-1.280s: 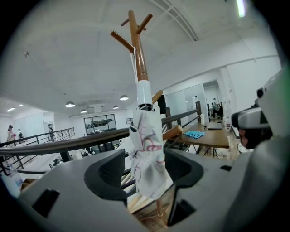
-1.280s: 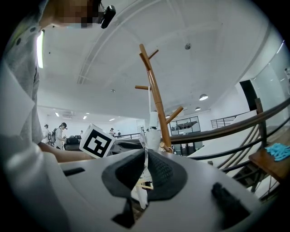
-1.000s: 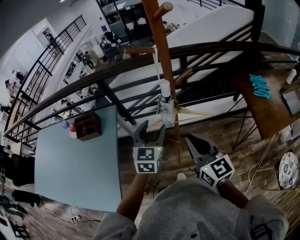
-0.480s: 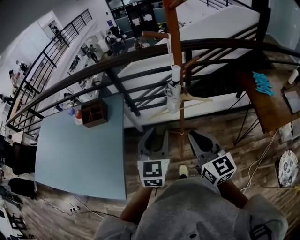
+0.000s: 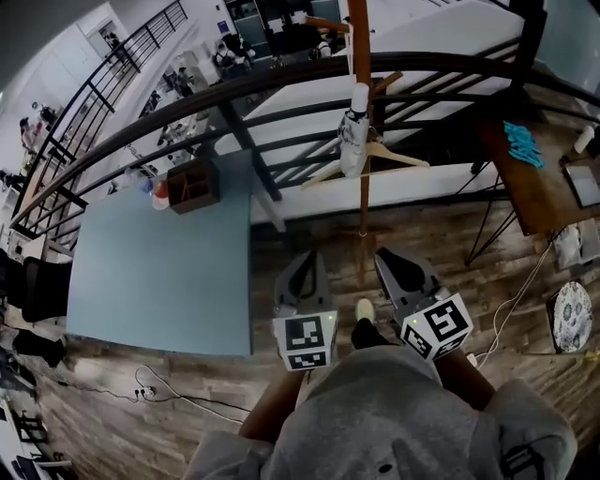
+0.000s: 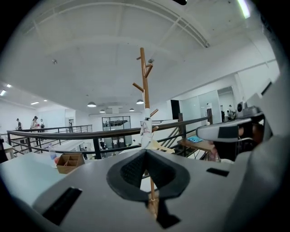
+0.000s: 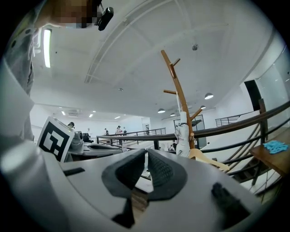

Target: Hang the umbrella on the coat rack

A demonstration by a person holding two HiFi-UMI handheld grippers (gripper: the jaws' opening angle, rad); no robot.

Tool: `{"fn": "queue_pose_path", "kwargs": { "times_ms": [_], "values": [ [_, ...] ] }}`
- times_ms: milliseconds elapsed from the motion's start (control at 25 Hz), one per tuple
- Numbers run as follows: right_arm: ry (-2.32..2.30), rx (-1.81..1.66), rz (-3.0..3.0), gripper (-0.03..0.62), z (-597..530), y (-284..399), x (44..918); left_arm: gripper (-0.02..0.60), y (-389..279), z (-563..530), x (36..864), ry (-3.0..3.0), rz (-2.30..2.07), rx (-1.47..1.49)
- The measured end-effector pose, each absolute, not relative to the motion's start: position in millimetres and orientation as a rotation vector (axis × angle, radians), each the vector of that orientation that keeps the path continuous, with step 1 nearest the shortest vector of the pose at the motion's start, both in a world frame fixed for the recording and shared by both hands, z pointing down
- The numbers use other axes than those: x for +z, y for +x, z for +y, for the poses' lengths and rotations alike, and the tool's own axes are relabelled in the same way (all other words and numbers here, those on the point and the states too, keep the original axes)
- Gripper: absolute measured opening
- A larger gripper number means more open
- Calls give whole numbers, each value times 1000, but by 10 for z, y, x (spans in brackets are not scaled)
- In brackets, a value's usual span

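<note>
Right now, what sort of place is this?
Probably an indoor mezzanine in an office or lab: a railing overlooks a lower floor, with a table and coat rack beside it.

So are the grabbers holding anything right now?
No, nothing is held. The left gripper has just closed on nothing, the right gripper is empty too, and the umbrella hangs on the coat rack.
</note>
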State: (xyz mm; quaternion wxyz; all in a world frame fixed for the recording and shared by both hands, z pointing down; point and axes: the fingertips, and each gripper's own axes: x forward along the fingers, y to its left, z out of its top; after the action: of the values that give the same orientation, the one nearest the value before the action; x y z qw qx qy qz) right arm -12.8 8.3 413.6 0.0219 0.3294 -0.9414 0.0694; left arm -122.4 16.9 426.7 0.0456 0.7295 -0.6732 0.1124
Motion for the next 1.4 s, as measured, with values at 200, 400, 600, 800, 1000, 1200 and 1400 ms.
{"fn": "queue_pose_path", "kwargs": {
  "times_ms": [200, 400, 600, 800, 1000, 1200, 1400],
  "values": [
    [1044, 196, -2893, 34, 529, 26, 4178, 15, -1171, 665, 4322, 2213, -2062, 341],
    [1067, 177, -2867, 35, 857, 190, 4192, 15, -1122, 1047, 4357, 2193, -2070, 336],
    [1089, 138, -2838, 35, 988, 389, 4149, 15, -1048, 1248, 4341, 2182, -2074, 323],
    [1149, 132, -2814, 35, 918, 691, 4094, 15, -962, 1309, 4305, 2175, -2069, 328],
    [1166, 188, -2802, 35, 851, 1020, 4036, 15, -799, 1293, 4136, 2191, -2084, 311],
    [1180, 230, -2763, 35, 851, 1313, 4043, 15, -602, 1310, 4044, 2180, -2082, 325],
    [1184, 251, -2756, 35, 864, 1448, 4057, 15, -438, 1311, 4057, 2178, -2066, 330]
  ]
}}
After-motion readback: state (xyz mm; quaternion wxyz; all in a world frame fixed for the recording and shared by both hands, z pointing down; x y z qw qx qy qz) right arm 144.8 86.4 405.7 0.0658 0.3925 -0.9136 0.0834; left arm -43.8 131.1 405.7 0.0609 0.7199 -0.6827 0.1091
